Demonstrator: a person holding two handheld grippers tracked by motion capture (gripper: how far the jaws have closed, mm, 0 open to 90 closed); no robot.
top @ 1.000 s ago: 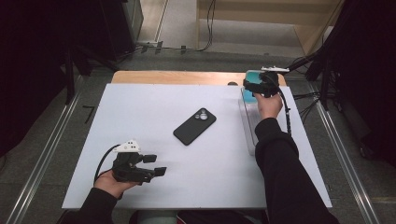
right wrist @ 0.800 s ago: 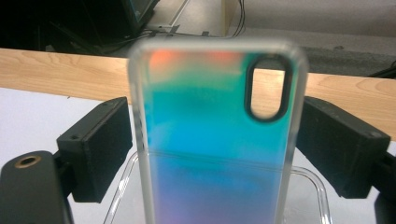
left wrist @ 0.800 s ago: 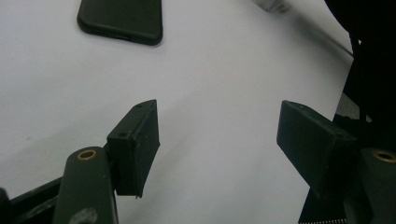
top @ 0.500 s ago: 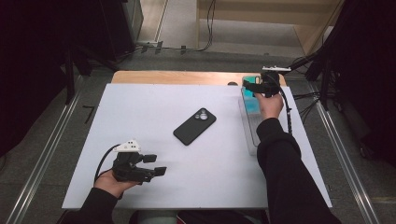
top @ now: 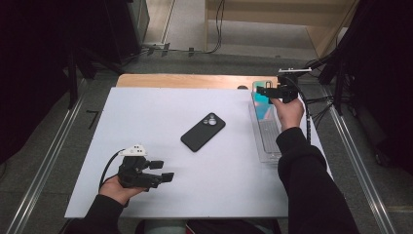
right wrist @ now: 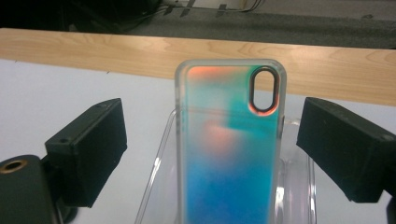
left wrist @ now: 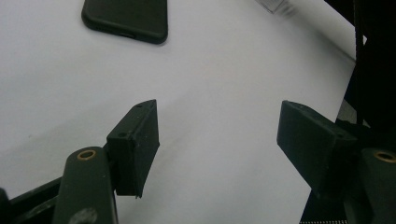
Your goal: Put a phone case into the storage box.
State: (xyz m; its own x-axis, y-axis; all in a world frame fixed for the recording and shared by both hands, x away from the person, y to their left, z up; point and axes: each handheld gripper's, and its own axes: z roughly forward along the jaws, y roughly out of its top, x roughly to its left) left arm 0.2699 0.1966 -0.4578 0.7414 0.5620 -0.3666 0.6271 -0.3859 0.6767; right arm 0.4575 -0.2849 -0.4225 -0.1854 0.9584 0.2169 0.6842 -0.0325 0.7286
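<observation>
A black phone (top: 203,131) lies camera-side up near the middle of the white table top (top: 146,117); its near end shows in the left gripper view (left wrist: 126,18). An iridescent teal-and-orange phone case (right wrist: 229,154) leans in a clear tray (top: 267,139) at the right, and it also shows from above (top: 263,105). My right gripper (right wrist: 210,144) is open, a jaw on either side of the case with a gap at both edges; from above it hangs over the tray's far end (top: 265,90). My left gripper (top: 163,170) rests open at the near left, nothing between its jaws (left wrist: 219,135).
A wooden strip (top: 185,80) runs along the table's far edge. Cables (top: 316,105) trail off the right side behind the tray. Metal rails (top: 44,165) flank the table on the floor. The person's right sleeve (top: 307,185) lies over the near right corner.
The right gripper has risen a little and shifted slightly over the far end of the tray. The left hand and the black phone have stayed where they were.
</observation>
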